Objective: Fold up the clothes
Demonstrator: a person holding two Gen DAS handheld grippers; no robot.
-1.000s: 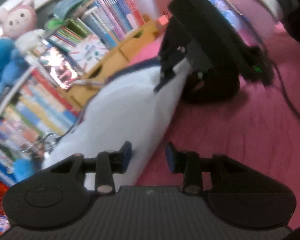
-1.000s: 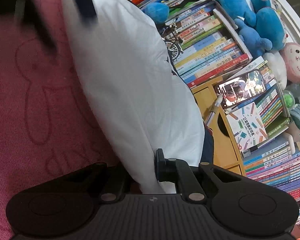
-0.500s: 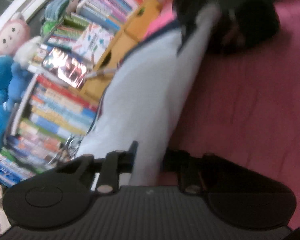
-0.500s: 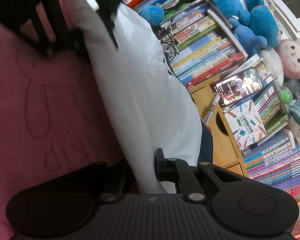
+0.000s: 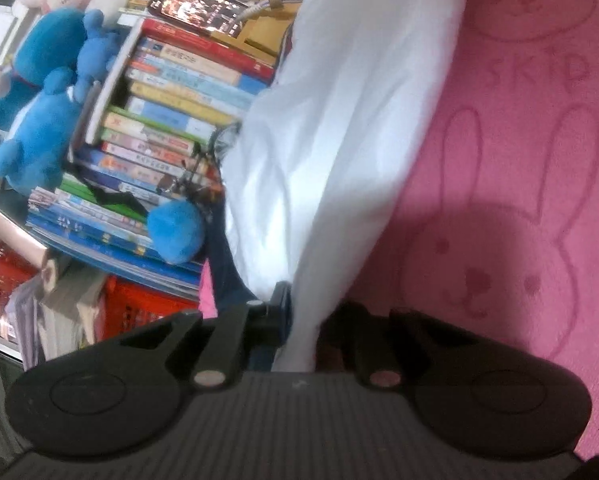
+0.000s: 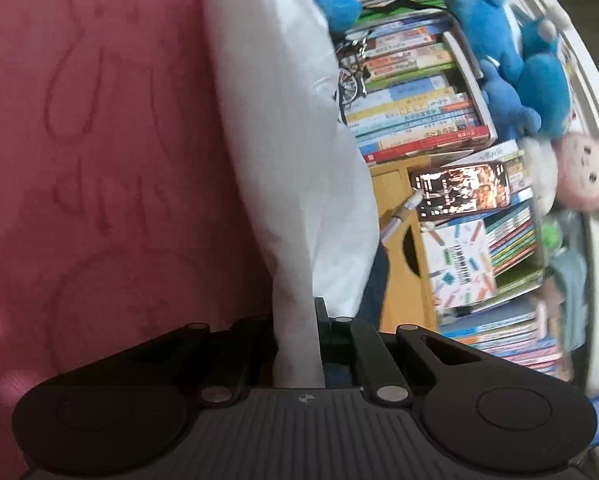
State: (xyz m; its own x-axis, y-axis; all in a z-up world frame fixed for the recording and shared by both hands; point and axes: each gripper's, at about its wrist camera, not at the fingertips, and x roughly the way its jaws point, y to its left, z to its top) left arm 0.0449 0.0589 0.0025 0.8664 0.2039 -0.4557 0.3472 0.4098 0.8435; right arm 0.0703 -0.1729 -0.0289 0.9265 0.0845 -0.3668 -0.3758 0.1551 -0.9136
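A white garment [image 5: 339,128] with a dark blue edge hangs lifted above the pink bunny-print blanket [image 5: 519,200]. My left gripper [image 5: 305,316] is shut on one end of the white cloth. My right gripper [image 6: 297,320] is shut on the other end of the same garment [image 6: 283,128], which stretches away from it over the pink blanket [image 6: 99,160]. Neither gripper shows in the other's view.
Behind the cloth stand stacked books [image 5: 171,120], blue plush toys [image 5: 43,120], a pink plush [image 6: 583,172], a lit phone on a holder [image 6: 463,192], a wooden box [image 6: 399,264] and red baskets [image 5: 147,304].
My left gripper has shut on the white garment's edge; a second ago it was open beside it. Both grippers have swung, and the other gripper has left each view.
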